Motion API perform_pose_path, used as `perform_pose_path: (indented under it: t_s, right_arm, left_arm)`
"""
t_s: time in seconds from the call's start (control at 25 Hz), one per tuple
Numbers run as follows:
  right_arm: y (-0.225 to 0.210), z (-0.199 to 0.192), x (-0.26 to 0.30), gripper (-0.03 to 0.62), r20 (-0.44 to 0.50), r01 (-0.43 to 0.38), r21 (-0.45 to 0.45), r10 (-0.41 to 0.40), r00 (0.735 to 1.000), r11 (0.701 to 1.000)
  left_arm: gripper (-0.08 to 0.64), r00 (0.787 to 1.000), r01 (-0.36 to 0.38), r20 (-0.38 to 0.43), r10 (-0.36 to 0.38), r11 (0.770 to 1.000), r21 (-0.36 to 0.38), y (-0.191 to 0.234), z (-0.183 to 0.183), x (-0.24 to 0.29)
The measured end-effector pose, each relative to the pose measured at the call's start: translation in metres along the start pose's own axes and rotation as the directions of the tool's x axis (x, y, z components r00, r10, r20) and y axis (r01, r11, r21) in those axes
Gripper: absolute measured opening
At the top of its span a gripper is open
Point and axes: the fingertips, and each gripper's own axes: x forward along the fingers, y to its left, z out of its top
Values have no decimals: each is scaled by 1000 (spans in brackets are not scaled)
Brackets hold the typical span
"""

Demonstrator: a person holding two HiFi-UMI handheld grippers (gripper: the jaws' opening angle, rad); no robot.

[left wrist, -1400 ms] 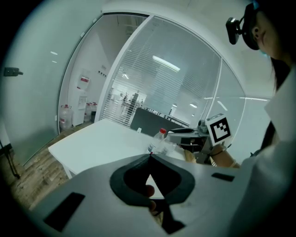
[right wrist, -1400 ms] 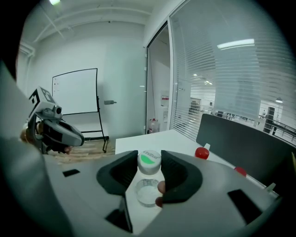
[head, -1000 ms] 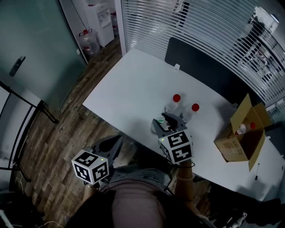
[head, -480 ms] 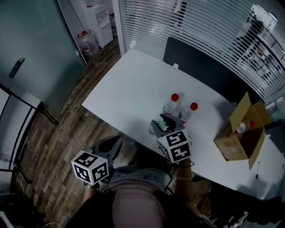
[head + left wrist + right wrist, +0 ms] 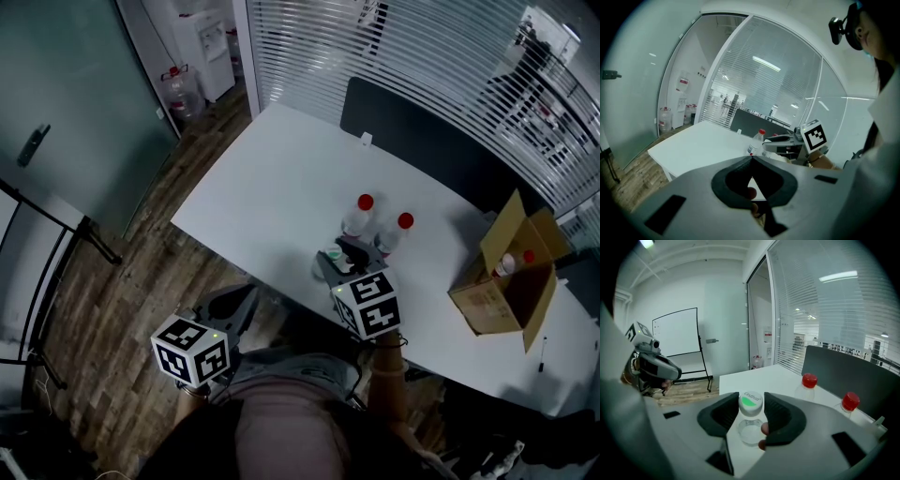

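1. 2 grippers are in use. The right gripper (image 5: pixel 751 405) is clamped on a small clear bottle (image 5: pixel 751 431), with 1 pad on each side just below its white cap (image 5: pixel 751 401), which bears a green mark.
2. The left gripper (image 5: pixel 752 158) is closed tip to tip, with nothing between its jaws. In the head view it is held off the table, at 7 o'clock of the right gripper, over the wooden floor (image 5: pixel 112 281).
3. The small clear bottle is located at the near edge of the white table (image 5: pixel 272 183). Whether its base touches the table top cannot be determined.
4. 1 red-capped bottle (image 5: pixel 359 216) stands at 12 o'clock of the right gripper, and the other red-capped bottle (image 5: pixel 394 234) at 1 o'clock. Both are near it. Clearance on that side should be watched, since either is judged easy to tip.
5. The held bottle's wall is judged thin and smooth. Clamping force should be firm enough to prevent slip, but not enough to dent the plastic.
6. The bottle axis should be held upright, with the pads level under the cap.
7. An open cardboard box (image 5: pixel 497 305) lies at 3 o'clock, well apart. A boxed bottle (image 5: pixel 507 266) is seen inside it.
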Motion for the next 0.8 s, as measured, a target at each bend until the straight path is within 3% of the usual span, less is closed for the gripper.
perform_pose_path:
  t_s: [0.8]
  right_arm:
    - [4, 1, -22, 169, 25, -7, -5, 7, 1000, 1000]
  left_arm:
    - [8, 999, 30, 14, -30, 999, 14, -18, 4, 7]
